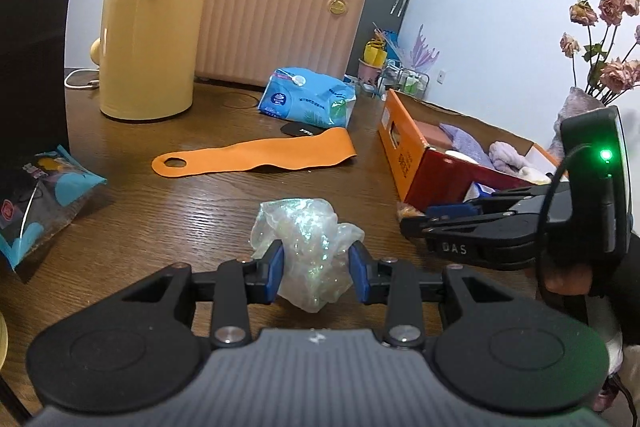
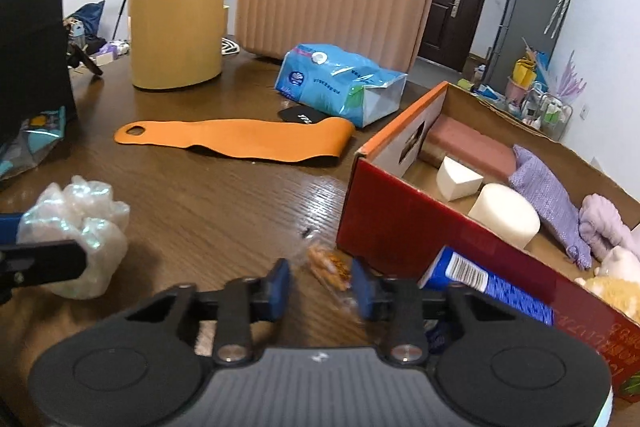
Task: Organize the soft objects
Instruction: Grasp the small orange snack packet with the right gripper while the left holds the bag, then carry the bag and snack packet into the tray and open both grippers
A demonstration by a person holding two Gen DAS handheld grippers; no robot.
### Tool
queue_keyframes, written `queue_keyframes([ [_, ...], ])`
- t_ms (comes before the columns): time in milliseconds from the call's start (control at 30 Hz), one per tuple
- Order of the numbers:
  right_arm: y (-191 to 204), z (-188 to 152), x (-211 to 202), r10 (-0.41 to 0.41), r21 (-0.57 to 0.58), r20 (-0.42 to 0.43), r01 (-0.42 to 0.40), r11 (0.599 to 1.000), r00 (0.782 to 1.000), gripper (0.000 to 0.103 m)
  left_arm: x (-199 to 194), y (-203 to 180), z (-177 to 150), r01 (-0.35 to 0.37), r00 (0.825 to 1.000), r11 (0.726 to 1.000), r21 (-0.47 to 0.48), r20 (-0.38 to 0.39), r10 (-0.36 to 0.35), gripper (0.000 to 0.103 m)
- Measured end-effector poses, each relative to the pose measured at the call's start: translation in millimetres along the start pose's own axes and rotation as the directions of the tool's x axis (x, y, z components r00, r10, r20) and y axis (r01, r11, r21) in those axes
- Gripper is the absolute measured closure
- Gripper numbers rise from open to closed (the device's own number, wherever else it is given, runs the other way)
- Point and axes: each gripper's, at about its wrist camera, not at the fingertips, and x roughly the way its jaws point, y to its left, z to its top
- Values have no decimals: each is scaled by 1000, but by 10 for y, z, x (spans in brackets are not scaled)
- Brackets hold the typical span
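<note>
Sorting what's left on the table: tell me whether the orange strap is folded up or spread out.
Spread out. The orange strap lies flat and full length on the wooden table, its edges slightly wavy, one end tucked by the blue tissue pack.

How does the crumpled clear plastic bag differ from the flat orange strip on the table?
The crumpled plastic bag is translucent and iridescent; the orange strip is opaque and matte. The bag is bunched into a lump, while the strip lies spread out long and flat, with a hole at one end. The bag is clamped by the left gripper; the strip lies untouched. Both are outside the cardboard box.
</note>
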Motion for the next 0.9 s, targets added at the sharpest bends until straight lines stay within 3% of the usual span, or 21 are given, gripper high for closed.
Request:
queue_keyframes([
  [200,45,-117,-189,35,-3,8,-35,999,999,88,-138,-115,-83,18,1000,1000,7,-8,-18,68],
  [400,191,-643,-837,126,-13,13,-126,992,992,88,-409,-350,-382,70,996,997,30,-57,-68,68],
  [567,72,-1086,-1410,139,115,75,-147,982,987,88,-537,-605,-560,93,993,994,64,-77,-88,68],
  [767,-237,-1296,-1893,124,207,179,-160,965,976,88,-607,-944,-514,125,991,984,126,-58,-118,68],
  [900,-532,-1261,-2041,136,239,247,-196,951,960,88,-609,-1126,-240,137,990,976,167,3,-140,69],
])
